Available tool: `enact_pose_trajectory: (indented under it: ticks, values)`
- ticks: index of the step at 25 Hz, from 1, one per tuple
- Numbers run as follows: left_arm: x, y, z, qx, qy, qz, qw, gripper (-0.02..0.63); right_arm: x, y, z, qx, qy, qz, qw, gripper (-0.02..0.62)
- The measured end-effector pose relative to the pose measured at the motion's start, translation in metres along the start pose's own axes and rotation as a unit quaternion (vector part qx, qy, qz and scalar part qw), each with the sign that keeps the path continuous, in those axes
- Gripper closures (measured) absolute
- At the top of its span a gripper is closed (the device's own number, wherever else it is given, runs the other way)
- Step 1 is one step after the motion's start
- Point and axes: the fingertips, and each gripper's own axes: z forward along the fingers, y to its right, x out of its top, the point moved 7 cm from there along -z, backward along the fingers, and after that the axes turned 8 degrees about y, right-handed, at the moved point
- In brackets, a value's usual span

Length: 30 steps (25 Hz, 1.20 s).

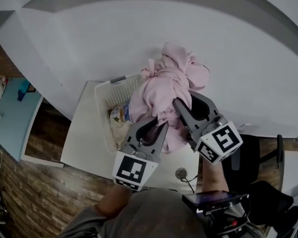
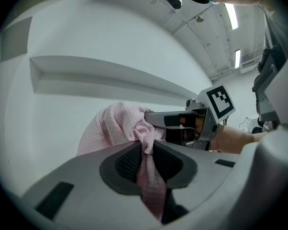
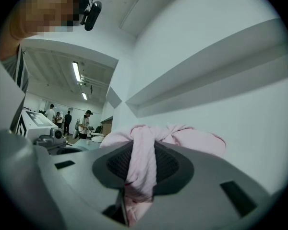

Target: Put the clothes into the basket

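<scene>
Both grippers are clamping the same pink garment point(image 1: 165, 89), one on each side of the bunched cloth.

- Left gripper point(image 1: 160, 125): its jaws are pinching a twisted fold of the pink fabric. In the left gripper view point(image 2: 146, 153) the cloth is running down between the dark pads and bulging out above them point(image 2: 116, 124).
- Right gripper point(image 1: 181, 105): clenched likewise. In the right gripper view point(image 3: 141, 166) a thick rope of the pink cloth is passing between the pads, and the rest is spreading out beyond the jaw tips point(image 3: 194, 141).
- The garment is hanging as a crumpled bundle between the two grippers, with the white wall point(image 1: 139, 38) showing behind it. From the head view it is covering the right part of the white basket point(image 1: 118, 87). Whether it is touching the basket cannot be told.
- The basket is sitting on a white table point(image 1: 84, 143), next to the wall. A light patterned piece of clothing point(image 1: 120, 115) is lying inside it, at its near left.
- Several people point(image 3: 84, 123) are standing far off in the room, seen in the right gripper view.
</scene>
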Motion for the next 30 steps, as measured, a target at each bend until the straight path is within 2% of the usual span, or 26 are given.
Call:
enact_pose_trajectory:
  ticks: [3,8,11,15,18,19,24,30]
  values:
    - [0.016,-0.003,-0.015,0.015,0.005,0.017,0.9997,0.528,0.014,-0.015,0.006,0.015,0.017,-0.003,1.0,0.492]
    - [0.001,-0.102,-0.046,0.047,-0.005,0.01,0.9988,0.528,-0.018,-0.05,0.107,0.042,0.006,0.013,0.999,0.491]
    - [-0.015,-0.127,-0.052,0.062,-0.018,-0.008,0.9979,0.526,-0.04,-0.057,0.135,0.052,-0.013,0.026,0.998,0.489]
    - [-0.043,-0.139,-0.056,0.083,-0.048,-0.032,0.9949,0.513,-0.076,-0.058,0.147,0.054,-0.063,0.05,0.995,0.474]
    - [-0.064,-0.15,-0.066,0.124,-0.061,-0.039,0.9896,0.479,-0.113,-0.062,0.152,0.057,-0.128,0.069,0.988,0.389]
    - [-0.07,-0.153,-0.07,0.136,-0.061,-0.042,0.9879,0.482,-0.121,-0.063,0.152,0.055,-0.136,0.076,0.986,0.39]
    - [-0.089,-0.164,-0.082,0.174,-0.062,-0.06,0.9809,0.543,-0.138,-0.062,0.147,0.033,-0.13,0.092,0.987,0.445]
    - [-0.084,-0.158,-0.084,0.177,-0.058,-0.046,0.9814,0.555,-0.134,-0.06,0.13,0.006,-0.111,0.072,0.991,0.514]
